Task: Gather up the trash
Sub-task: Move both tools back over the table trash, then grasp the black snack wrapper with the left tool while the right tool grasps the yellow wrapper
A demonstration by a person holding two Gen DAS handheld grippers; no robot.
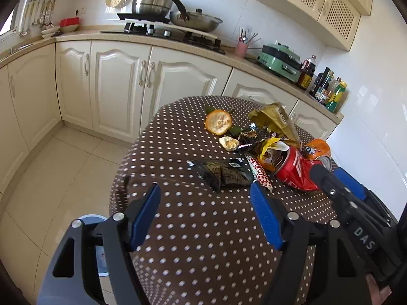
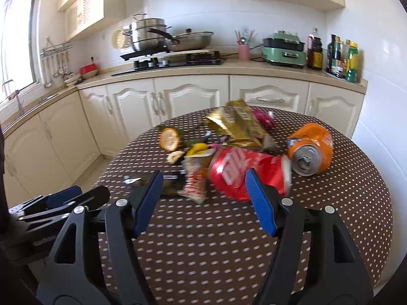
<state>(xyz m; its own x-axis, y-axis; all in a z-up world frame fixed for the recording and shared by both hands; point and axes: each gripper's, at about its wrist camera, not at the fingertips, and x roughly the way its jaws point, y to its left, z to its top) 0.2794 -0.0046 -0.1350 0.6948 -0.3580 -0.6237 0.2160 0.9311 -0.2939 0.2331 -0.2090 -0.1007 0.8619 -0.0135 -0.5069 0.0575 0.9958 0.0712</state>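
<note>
A pile of trash lies on the round polka-dot table [image 1: 193,241]. It holds a crushed red can [image 1: 295,170] [image 2: 244,170], a crushed orange can [image 1: 316,148] [image 2: 310,152], a gold bag [image 1: 274,122] [image 2: 236,124], orange peel [image 1: 218,122] [image 2: 169,139], a black wrapper [image 1: 223,172] and a red-white wrapper [image 2: 194,185]. My left gripper [image 1: 204,193] is open and empty, just short of the black wrapper. My right gripper [image 2: 203,178] is open and empty, its fingers on either side of the red can and red-white wrapper, close in front of them.
Kitchen cabinets [image 1: 119,86] and a counter with a stove, pots [image 1: 152,0], a green appliance [image 2: 283,50] and bottles [image 2: 343,58] stand behind the table. A bin [image 1: 101,259] stands on the tiled floor at the table's left. The right gripper's body [image 1: 356,211] reaches in beside the red can.
</note>
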